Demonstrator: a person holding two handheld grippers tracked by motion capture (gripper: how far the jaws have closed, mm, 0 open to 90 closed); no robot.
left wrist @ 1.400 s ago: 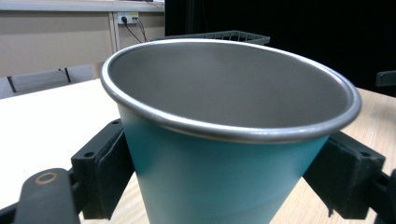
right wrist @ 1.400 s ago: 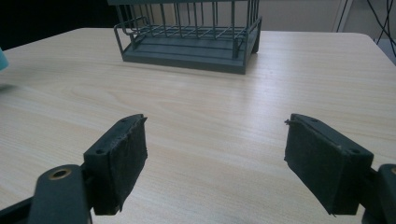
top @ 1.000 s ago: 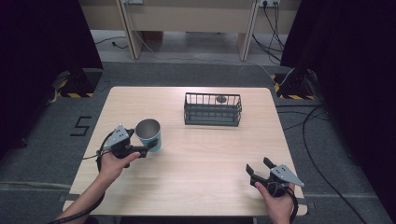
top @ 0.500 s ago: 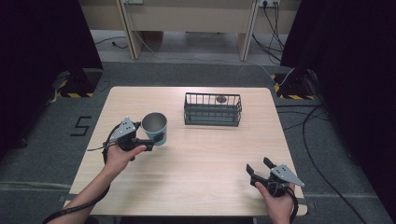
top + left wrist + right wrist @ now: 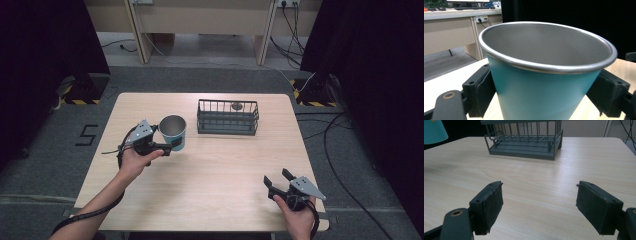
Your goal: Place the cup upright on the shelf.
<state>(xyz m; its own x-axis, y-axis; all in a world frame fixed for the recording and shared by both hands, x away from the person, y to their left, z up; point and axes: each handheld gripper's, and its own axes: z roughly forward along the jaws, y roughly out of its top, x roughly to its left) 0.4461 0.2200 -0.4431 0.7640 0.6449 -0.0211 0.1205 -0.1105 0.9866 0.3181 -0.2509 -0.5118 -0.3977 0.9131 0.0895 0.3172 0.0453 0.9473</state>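
A teal cup [image 5: 173,131] with a silver metal inside is held in my left gripper [image 5: 171,145], which is shut on its lower wall. It hangs over the left half of the wooden table [image 5: 215,175]. In the left gripper view the cup [image 5: 544,95] sits upright between the two black jaws, one pad [image 5: 482,95] on each side. My right gripper [image 5: 276,179] rests near the table's front right edge. It stands open, and in the right gripper view only bare tabletop lies between its pads [image 5: 489,205].
A dark wire basket [image 5: 227,117] stands at the back middle of the table with a small round object [image 5: 236,105] inside. The right gripper view has the basket [image 5: 524,142] straight ahead and the cup [image 5: 434,131] at far left.
My left gripper has carried the cup to the right and farther from the person, toward the basket. The right gripper has stayed where it was.
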